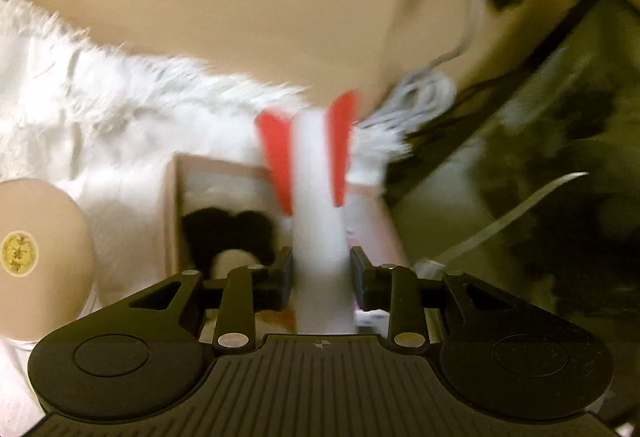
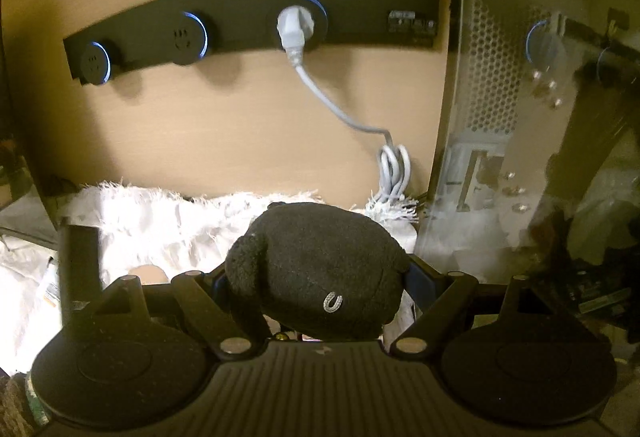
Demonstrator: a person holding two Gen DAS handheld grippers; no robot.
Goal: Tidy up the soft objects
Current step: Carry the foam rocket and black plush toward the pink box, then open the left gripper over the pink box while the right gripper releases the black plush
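Observation:
In the left wrist view my left gripper (image 1: 308, 153) is shut on a long white soft object (image 1: 318, 213), with its red fingers (image 1: 276, 161) on either side. It is held above an open cardboard box (image 1: 176, 205) that contains a black and white plush (image 1: 228, 233). In the right wrist view my right gripper (image 2: 320, 273) is shut on a black plush toy (image 2: 320, 269) with a small grey stitched mark. The plush hides the fingertips.
A white furry rug (image 1: 100, 109) covers the surface and also shows in the right wrist view (image 2: 160, 217). A black power strip (image 2: 256, 17) on the beige wall holds a white plug and coiled cable (image 2: 394, 169). A clear-sided computer case (image 2: 520, 117) stands at right. A beige round object (image 1: 36, 257) sits at left.

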